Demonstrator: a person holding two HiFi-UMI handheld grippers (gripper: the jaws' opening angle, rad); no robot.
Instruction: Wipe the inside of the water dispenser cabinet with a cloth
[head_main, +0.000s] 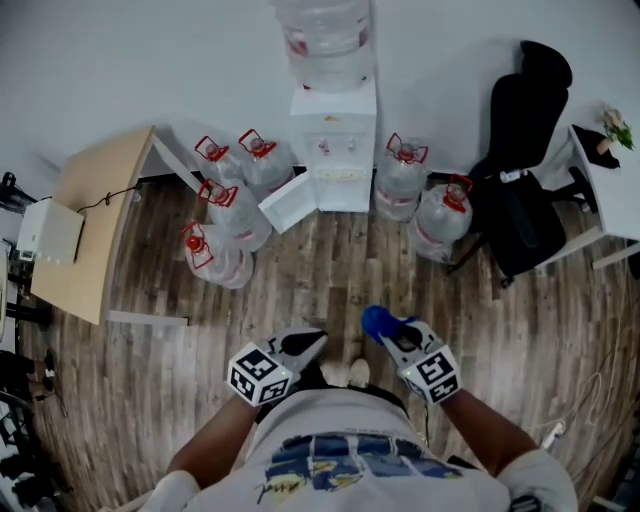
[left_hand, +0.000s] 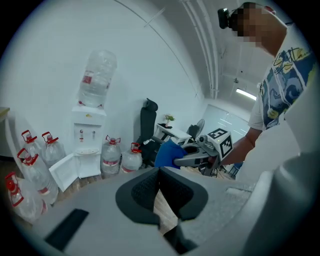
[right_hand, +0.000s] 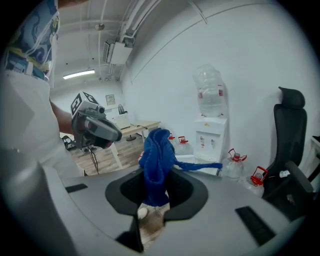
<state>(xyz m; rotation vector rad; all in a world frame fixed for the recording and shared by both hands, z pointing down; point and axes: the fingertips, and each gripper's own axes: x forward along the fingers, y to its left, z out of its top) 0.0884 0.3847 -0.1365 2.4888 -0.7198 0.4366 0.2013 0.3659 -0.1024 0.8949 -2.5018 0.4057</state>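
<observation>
On the wood floor (head_main: 330, 262), mid-room, the person stands well back from the dispenser (head_main: 335, 150). Both grippers are held just in front of the torso, side by side, near each other but not touching, tips toward the dispenser.

Right gripper (right_hand: 156, 189): fingers clenched on the cloth (right_hand: 157, 159). The cloth is blue and bunched. It stands up out of the fingers, with one thin tail trailing off to the right in the right gripper view. In the head view it's a blue wad at that gripper's tip, well apart from the dispenser.

Left gripper (left_hand: 159, 176): fingers pressed together, nothing between them.

Dispenser: white, against the back wall, with a clear bottle (head_main: 325, 40) upside down on top. The lower cabinet door (head_main: 290, 203) is swung open toward the left in the head view. The opening faces the person. It reads as plain white from here, and I can't make out any detail inside.

Around it, all on the floor:
- Four jugs (head_main: 228, 208) with red handles, clustered left of the door.
- Two more jugs (head_main: 402, 178) just right of the dispenser.
- A black chair (head_main: 520, 170) right of those.

Wooden counter (head_main: 95, 220) at far left, well apart from the dispenser. White counter (head_main: 612, 195) at the right edge, with a small plant (head_main: 612, 128) on it.
</observation>
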